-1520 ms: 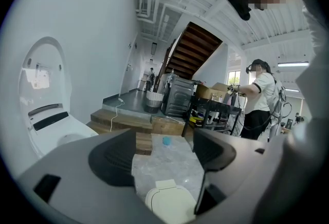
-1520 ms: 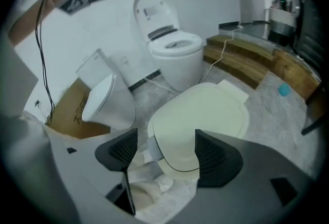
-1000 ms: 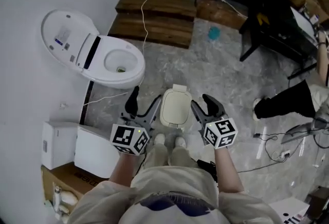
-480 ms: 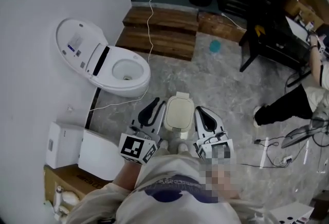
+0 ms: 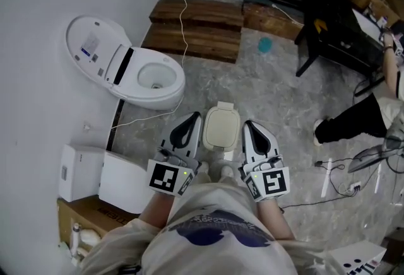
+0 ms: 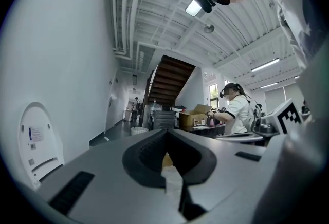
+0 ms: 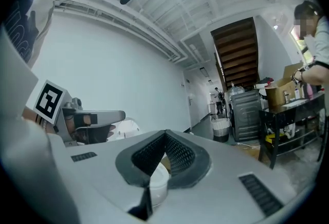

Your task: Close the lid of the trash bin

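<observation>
trash bin (image 5: pixel 221 141) stands on the floor (image 5: pixel 278 97) between the two claws, lower than both and touching neither. its pale lid (image 5: pixel 221 122) lies flat over the top, so the closing looks done.

what has changed in the last second is the claws, not the bin. both stood wide open beside the bin a second ago. now both are drawn back toward the person's body and lifted, and they point out level instead of down at the lid. the lid looks the same flat shape as it did then. i read this as pulling away after the job, with nothing left to press.

left claw (image 5: pixel 193 118): its own view shows the two dark pads meeting at the tips (image 6: pixel 165 131), fully together, with nothing gripped. a pale patch shows through the gap behind the tips, and i cannot tell what it is.

right claw (image 5: pixel 248 123): the same, with ribbed pads pressed tip to tip (image 7: pixel 164 133) and nothing caught between them.

a toilet (image 5: pixel 154 81) with its seat cover up sits beyond and outside the left claw, well apart from the bin.
</observation>
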The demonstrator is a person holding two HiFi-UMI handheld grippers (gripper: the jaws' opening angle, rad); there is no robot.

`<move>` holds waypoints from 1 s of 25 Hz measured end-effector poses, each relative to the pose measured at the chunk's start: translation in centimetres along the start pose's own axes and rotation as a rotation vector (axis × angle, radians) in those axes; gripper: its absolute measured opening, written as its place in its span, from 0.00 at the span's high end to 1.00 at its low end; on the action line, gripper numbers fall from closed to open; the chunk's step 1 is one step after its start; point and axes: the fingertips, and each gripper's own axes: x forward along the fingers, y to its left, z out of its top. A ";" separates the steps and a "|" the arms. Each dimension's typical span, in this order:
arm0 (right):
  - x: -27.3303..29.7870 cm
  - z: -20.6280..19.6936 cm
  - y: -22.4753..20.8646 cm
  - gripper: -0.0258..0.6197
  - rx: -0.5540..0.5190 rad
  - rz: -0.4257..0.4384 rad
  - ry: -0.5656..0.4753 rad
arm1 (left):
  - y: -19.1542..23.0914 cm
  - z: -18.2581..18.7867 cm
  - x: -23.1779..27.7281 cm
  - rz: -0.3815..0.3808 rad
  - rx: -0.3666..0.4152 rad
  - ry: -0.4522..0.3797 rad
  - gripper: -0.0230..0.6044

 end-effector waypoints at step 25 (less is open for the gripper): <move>-0.9 -0.3 -0.7 0.95 -0.034 -0.041 0.001 | -0.9 -0.7 0.3 -0.012 -0.025 0.016 0.97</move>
